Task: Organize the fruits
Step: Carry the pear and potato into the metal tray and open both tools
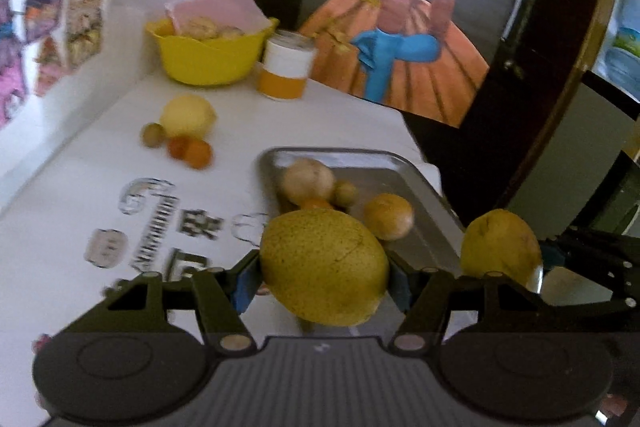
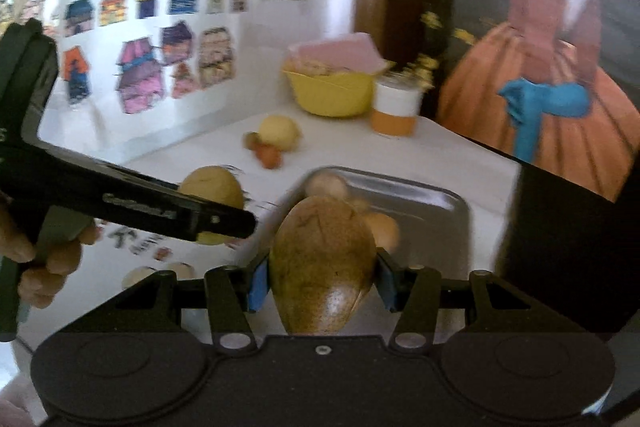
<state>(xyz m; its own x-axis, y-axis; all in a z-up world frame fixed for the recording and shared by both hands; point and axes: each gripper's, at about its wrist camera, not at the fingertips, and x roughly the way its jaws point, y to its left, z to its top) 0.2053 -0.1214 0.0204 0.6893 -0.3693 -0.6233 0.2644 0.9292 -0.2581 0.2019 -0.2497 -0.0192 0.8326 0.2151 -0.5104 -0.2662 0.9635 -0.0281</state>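
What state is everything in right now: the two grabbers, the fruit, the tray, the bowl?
Left hand-held gripper: shut on a speckled pear.
Right hand-held gripper: shut on a brownish pear.
Metal tray: holds several small fruits.
Loose fruit cluster: lying on the white table, outside the tray.
Yellow bowl: filled, pink item on top.
Can: upright beside the bowl.

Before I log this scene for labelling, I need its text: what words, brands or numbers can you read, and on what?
None can be read.
Print on the white table: dark characters and shapes, too blurred.
Stickers on the wall: cartoon pictures, no legible words.
Embossed lettering on the left tool's arm, seen from the right wrist: too blurred.
Orange and white can: no lettering visible.
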